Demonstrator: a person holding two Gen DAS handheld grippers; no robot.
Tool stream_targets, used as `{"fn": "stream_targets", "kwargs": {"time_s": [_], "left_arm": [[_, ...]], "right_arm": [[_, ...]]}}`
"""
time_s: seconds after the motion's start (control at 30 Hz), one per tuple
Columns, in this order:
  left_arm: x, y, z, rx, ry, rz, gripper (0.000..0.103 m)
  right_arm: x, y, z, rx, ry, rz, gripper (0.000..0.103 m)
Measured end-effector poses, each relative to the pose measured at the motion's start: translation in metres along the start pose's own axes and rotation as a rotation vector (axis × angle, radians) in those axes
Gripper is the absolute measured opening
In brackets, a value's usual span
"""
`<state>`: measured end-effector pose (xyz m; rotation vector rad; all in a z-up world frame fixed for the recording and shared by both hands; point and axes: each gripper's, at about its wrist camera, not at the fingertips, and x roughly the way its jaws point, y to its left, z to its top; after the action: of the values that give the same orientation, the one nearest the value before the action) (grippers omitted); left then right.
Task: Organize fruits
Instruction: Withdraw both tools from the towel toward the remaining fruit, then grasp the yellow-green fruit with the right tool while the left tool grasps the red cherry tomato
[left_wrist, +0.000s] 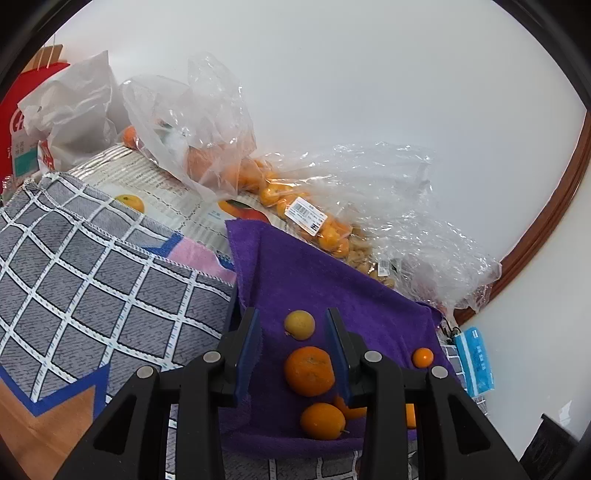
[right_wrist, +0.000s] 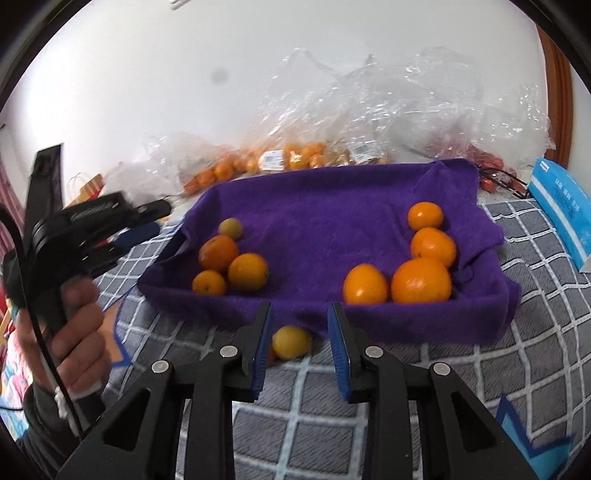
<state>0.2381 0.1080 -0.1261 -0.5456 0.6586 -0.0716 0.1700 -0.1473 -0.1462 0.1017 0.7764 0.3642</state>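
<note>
right gripper (right_wrist: 299, 332) hovering empty, gap showing, by yellow fruit (right_wrist: 291, 342) | left gripper (left_wrist: 293, 332) hanging apart over purple towel (left_wrist: 332, 280)

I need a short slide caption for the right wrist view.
Right gripper open above a yellow fruit lying outside the purple towel.
</note>
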Motion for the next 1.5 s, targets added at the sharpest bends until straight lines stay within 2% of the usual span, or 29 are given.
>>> {"fn": "stream_targets", "kwargs": {"time_s": [0.07, 0.3, 0.63, 0.87, 0.9, 0.97, 1.1, 1.33, 1.5], "left_arm": [[0.001, -0.001, -0.001, 0.003, 0.006, -0.003, 0.034], [0.001, -0.003, -0.002, 0.009, 0.010, -0.009, 0.034], [-0.003, 0.001, 0.001, -0.014, 0.003, -0.016, 0.034], [-0.003, 0.003, 0.002, -0.025, 0.002, -0.019, 0.034], [-0.003, 0.003, 0.002, -0.025, 0.002, -0.017, 0.034], [-0.003, 0.004, 0.002, -0.025, 0.006, -0.015, 0.034], [-0.002, 0.004, 0.002, -0.022, 0.012, -0.012, 0.034], [-0.002, 0.000, 0.000, -0.005, 0.008, -0.021, 0.034], [0.001, -0.014, -0.008, 0.048, 0.033, -0.033, 0.034]], "right_arm": [[0.005, 0.004, -0.003, -0.018, 0.014, -0.022, 0.030], [0.023, -0.001, -0.006, 0.017, 0.078, -0.013, 0.022], [0.031, 0.004, -0.004, 0.011, 0.087, -0.026, 0.025], [0.042, 0.000, -0.002, 0.052, 0.140, 0.025, 0.026], [0.044, -0.001, -0.002, 0.063, 0.147, 0.034, 0.024], [0.041, -0.002, -0.003, 0.069, 0.136, 0.037, 0.024], [0.023, -0.010, -0.006, 0.062, 0.091, -0.018, 0.024], [-0.008, -0.044, -0.017, 0.037, 0.030, -0.193, 0.024], [-0.023, -0.073, -0.022, 0.072, -0.020, -0.244, 0.024]]}}
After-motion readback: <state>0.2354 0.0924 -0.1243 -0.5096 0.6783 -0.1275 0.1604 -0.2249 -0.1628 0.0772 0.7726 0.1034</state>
